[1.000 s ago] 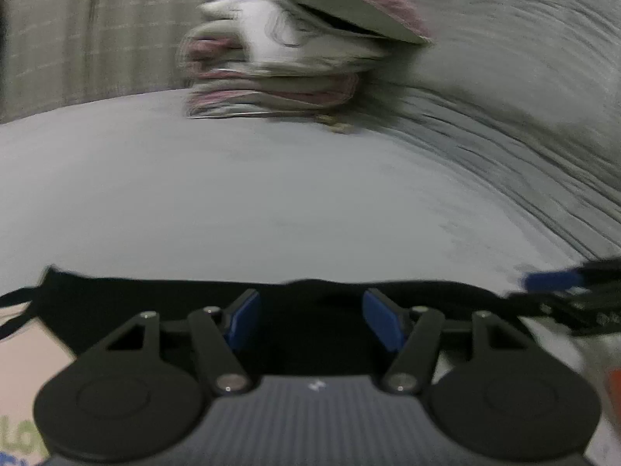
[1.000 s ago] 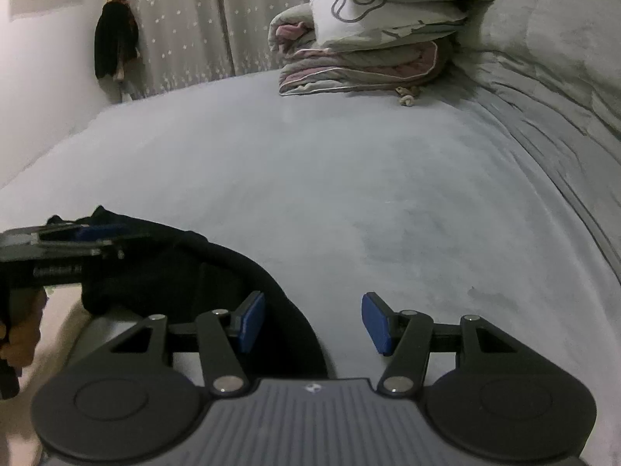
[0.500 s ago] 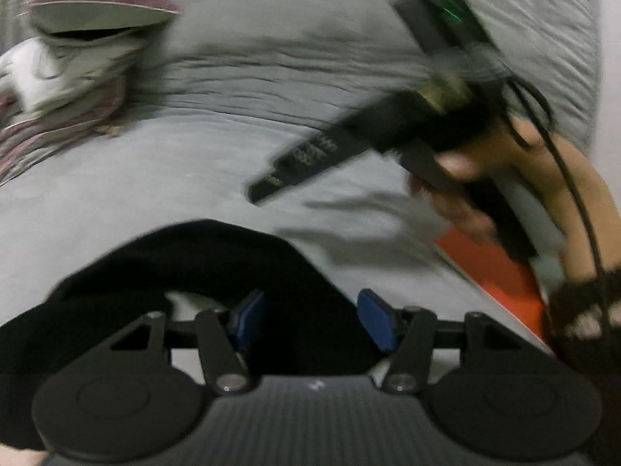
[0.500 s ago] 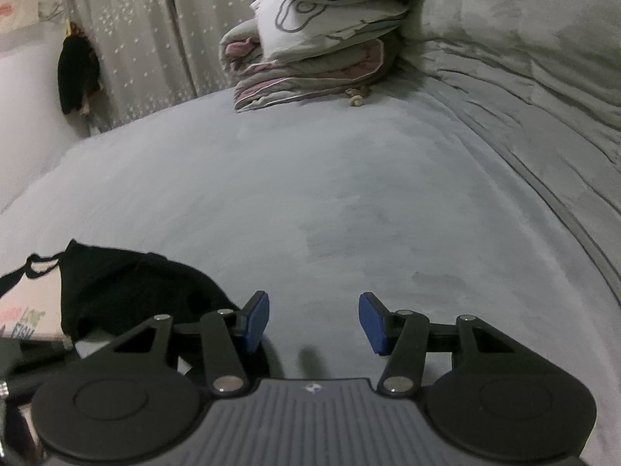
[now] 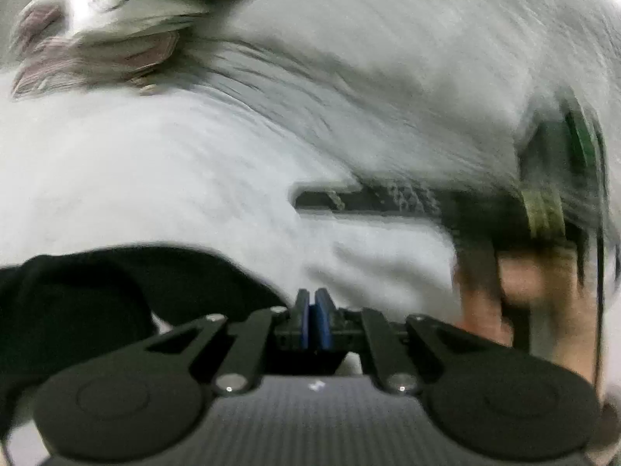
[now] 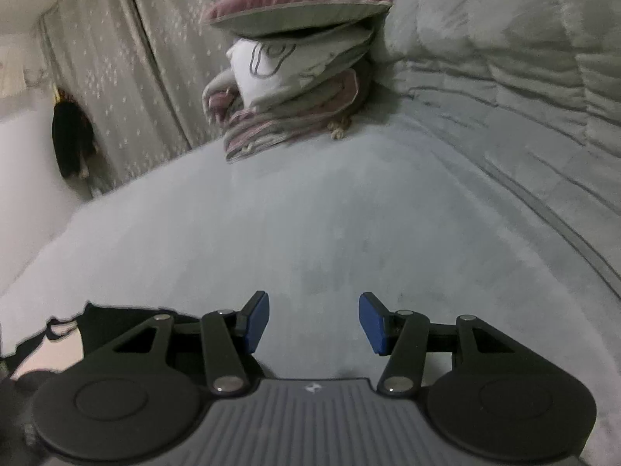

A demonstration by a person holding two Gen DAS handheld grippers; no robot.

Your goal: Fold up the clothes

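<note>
grey bed [image 6: 349, 233], rumpled black garment [image 5: 97, 291] at near edge

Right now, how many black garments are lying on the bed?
1. A single black garment lies at the near left edge of the grey bed, just left of the right gripper. The left wrist view shows the same piece. Others may be hidden outside the frames.

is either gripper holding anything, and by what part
Left gripper is shut, whether on the black garment's edge can't be told; right gripper is open, holding nothing.
</note>
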